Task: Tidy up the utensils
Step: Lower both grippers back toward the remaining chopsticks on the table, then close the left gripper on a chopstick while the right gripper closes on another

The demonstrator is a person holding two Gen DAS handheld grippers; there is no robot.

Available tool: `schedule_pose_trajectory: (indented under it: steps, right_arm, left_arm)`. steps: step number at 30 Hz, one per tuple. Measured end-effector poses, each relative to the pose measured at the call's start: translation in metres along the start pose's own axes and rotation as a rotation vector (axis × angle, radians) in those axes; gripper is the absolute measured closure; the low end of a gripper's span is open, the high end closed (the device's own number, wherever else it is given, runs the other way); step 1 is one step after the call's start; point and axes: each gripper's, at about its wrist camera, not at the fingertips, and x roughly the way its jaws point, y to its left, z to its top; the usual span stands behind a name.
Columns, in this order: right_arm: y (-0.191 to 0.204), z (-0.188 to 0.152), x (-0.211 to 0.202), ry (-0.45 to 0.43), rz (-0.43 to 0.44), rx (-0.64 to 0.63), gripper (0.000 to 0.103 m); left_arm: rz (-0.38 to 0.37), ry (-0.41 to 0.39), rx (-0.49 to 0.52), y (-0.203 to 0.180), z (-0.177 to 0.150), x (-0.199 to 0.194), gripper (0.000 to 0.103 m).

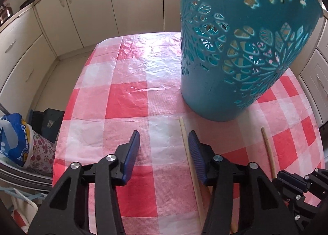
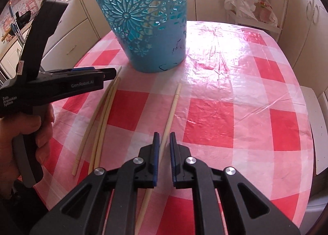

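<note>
Surface: your work sits on a table (image 2: 235,95) under a thin, glossy plastic cloth in red, pink and white checks, creased and catching glare towards the far edge.

Room: cream cabinet doors (image 1: 86,9) with curved metal handles run behind and to the sides. A wire rack holding plastic bags (image 2: 252,7) stands beyond the table's far right corner. A blue printed bag (image 1: 14,138) sits low on the left of the table.

Container: one teal plastic holder (image 2: 143,25), a tapered round bucket shape, wider at the rim, walls pierced with flower and petal cut-outs. It stands upright on the cloth near the far edge.

Utensils: pale, slim wooden chopsticks lying flat in front of the holder. A loose pair (image 2: 102,116) lies side by side at the left; a single chopstick (image 2: 172,110) lies apart to their right.

Left gripper (image 1: 164,140): black frame, ribbed blue pads. Your left hand (image 2: 26,132) holds it over the pair. Its jaws stand partly open; one chopstick (image 1: 187,151) lies just beside the right pad, not clamped.

Right gripper (image 2: 163,138): same build. Its jaws are nearly closed around the single chopstick's lower half, which runs between the pads; whether the pads truly pinch it you cannot tell.
</note>
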Motion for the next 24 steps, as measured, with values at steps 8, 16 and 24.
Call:
schedule_pose_trajectory:
  steps: [8, 16, 24]
  right_arm:
    - [-0.006, 0.001, 0.000, -0.002, -0.008, 0.000, 0.092]
    - [-0.014, 0.000, -0.002, 0.003, 0.004, 0.019, 0.092]
    - [-0.015, -0.001, -0.003, 0.010, 0.004, 0.030, 0.092]
  left_arm:
    - [-0.015, 0.035, 0.020, 0.010, -0.015, -0.010, 0.067]
    - [-0.020, -0.139, 0.438, -0.017, -0.039, -0.085, 0.067]
    - [-0.124, -0.139, 1.401, -0.067, -0.112, -0.097, 0.067]
